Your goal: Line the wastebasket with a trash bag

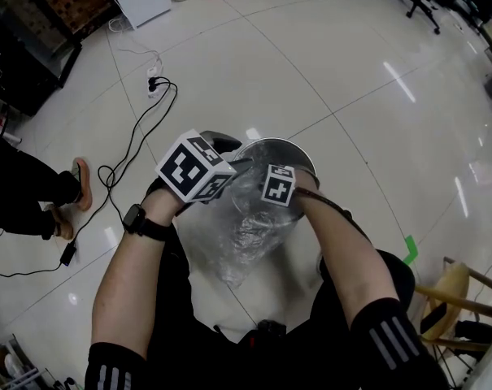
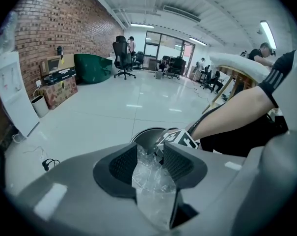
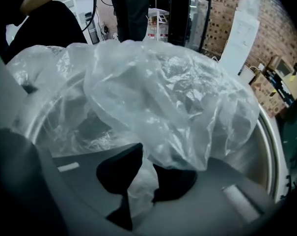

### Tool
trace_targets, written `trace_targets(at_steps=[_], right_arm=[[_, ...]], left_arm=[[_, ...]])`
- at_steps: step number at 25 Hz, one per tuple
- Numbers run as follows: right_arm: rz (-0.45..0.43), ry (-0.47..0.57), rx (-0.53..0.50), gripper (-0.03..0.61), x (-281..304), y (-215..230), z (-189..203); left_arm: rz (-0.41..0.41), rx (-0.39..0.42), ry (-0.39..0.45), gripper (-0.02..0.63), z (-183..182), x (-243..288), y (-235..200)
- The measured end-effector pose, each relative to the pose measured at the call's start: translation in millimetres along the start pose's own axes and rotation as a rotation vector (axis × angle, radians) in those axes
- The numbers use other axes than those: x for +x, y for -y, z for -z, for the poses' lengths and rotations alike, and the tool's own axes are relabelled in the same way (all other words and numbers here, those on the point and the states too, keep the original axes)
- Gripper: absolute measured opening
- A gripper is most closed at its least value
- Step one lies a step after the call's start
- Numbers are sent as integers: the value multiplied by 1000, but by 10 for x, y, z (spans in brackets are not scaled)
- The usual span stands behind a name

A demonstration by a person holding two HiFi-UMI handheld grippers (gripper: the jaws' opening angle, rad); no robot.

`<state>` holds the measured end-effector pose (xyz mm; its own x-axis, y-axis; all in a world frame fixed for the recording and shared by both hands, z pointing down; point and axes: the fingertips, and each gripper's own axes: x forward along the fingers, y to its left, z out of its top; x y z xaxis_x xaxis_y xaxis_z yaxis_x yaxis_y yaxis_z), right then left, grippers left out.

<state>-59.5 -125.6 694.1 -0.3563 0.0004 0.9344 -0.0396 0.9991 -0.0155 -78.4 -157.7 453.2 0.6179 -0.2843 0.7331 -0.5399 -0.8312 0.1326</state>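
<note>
Reaching steeply down in the head view, both forearms (image 1: 343, 250) meet over the wastebasket (image 1: 301, 151), the clear trash bag (image 1: 250, 230) bunched in its mouth. Left gripper view: left gripper (image 2: 150, 156) pinches a bag fold, jaws narrowly apart. Right gripper view: right gripper (image 3: 144, 168) clamps bag film, jaws nearly together.

The trash bag (image 1: 250, 226) is thin, clear, crinkly plastic. The wastebasket (image 1: 290, 146) is shiny metal. The floor (image 1: 311, 55) is glossy tile.

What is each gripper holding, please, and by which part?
Both hold the clear trash bag: left gripper a bunched fold, right gripper film above the wastebasket.
</note>
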Motion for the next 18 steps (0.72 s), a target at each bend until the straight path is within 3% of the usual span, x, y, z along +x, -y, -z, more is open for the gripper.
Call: trace_targets(at_steps=[8, 10, 18], right_arm=[[-33, -6, 40, 81, 299, 14, -10], [-41, -7, 58, 114, 339, -5, 10], [21, 129, 190, 181, -80, 228, -158]], left_arm=[[-1, 2, -3, 161, 0, -17, -24], [3, 6, -1, 161, -5, -24, -27], [0, 20, 16, 161, -84, -59, 6]])
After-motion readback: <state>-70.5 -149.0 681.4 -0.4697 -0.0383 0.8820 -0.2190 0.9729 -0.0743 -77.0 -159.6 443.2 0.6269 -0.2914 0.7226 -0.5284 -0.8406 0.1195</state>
